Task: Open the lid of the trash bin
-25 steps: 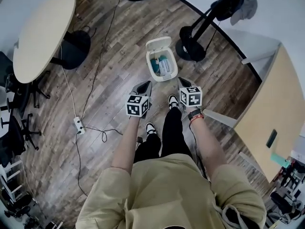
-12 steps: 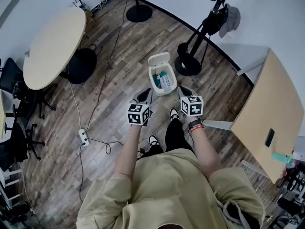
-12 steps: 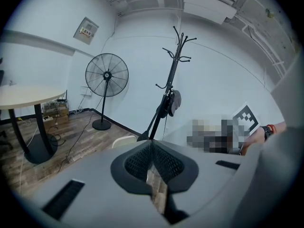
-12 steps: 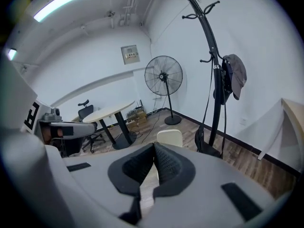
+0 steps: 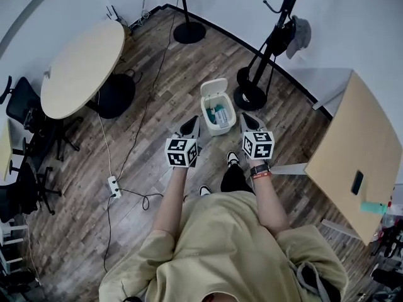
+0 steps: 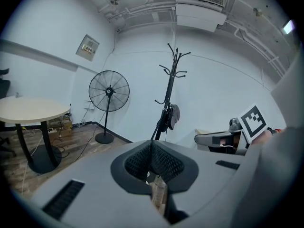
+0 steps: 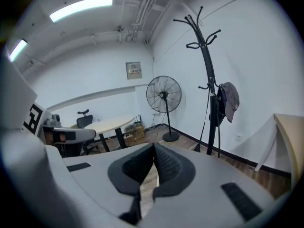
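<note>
A white trash bin (image 5: 216, 112) stands on the wooden floor in the head view, its lid (image 5: 214, 89) tipped up and back, with teal and white rubbish showing inside. My left gripper (image 5: 190, 126) hangs just left of the bin, my right gripper (image 5: 247, 121) just right of it; both are held above the floor. Each gripper's jaws are pressed together with nothing between them. In the left gripper view the left gripper (image 6: 152, 148) points at the far wall. The right gripper (image 7: 154, 156) in its own view also points at the room, and the bin is hidden there.
A coat stand (image 5: 271, 39) with a grey cap stands right behind the bin. A floor fan (image 5: 182, 5) is farther back. A round table (image 5: 82, 68) and chairs are at the left, a wooden desk (image 5: 352, 156) at the right. A power strip (image 5: 114, 185) and cable lie on the floor.
The person has straightened up and the head camera has risen, so the bin looks smaller and farther. Both grippers stayed shut and kept flanking the open bin.
</note>
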Tool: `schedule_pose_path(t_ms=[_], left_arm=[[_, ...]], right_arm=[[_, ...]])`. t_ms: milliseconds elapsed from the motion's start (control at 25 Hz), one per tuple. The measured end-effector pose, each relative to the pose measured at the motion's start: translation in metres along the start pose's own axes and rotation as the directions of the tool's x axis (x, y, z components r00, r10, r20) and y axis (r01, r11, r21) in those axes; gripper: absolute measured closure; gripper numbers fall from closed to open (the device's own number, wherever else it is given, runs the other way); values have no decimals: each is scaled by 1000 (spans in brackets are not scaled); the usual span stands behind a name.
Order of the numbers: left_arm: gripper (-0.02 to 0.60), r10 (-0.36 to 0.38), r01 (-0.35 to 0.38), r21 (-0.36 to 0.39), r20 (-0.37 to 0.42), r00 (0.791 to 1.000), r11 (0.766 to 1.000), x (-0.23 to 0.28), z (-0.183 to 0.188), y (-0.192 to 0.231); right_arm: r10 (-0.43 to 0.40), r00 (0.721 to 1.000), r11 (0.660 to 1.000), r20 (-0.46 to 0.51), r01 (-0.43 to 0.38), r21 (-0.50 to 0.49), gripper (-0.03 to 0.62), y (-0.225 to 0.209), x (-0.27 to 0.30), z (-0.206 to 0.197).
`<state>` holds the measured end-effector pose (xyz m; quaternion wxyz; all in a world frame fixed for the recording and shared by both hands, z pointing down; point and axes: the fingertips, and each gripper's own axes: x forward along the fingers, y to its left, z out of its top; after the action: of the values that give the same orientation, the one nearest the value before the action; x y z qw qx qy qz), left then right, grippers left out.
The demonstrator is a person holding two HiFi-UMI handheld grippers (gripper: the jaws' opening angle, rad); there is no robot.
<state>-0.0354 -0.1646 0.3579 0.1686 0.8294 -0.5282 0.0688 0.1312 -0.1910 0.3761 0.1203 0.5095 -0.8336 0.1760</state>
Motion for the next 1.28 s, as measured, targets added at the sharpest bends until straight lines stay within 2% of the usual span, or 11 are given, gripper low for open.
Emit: schedule_pose_path(t_ms=[160,360,480,640,760,1280], left_arm=[[558,-1,-1,26,42,999,1000,-22,19,-11],[558,43,-51,74,116,992,996,-43,44,-19],[558,68,-82,76,166,984,994,-57,55,-23],[558,94,-115,84,216,972,990,-71,68,-30],[558,95,-117,79,237,967,990,-74,76,-34],[557,106,-130,81,248,963,988,-67,76,-36]], right_arm=[[-21,996,1000,88,20,5,580,11,-24,28],[-28,985,999,170,35,-40,580,21,-50,56],[-23,980,997,199,36,-66,580,30,-60,62],[-13,971,998,241,27,-53,580,38,-73,70],[-30,958,995,285,56,-85,580,40,-81,78],[-28,964,996,264,49,-73,580,33,-76,77]])
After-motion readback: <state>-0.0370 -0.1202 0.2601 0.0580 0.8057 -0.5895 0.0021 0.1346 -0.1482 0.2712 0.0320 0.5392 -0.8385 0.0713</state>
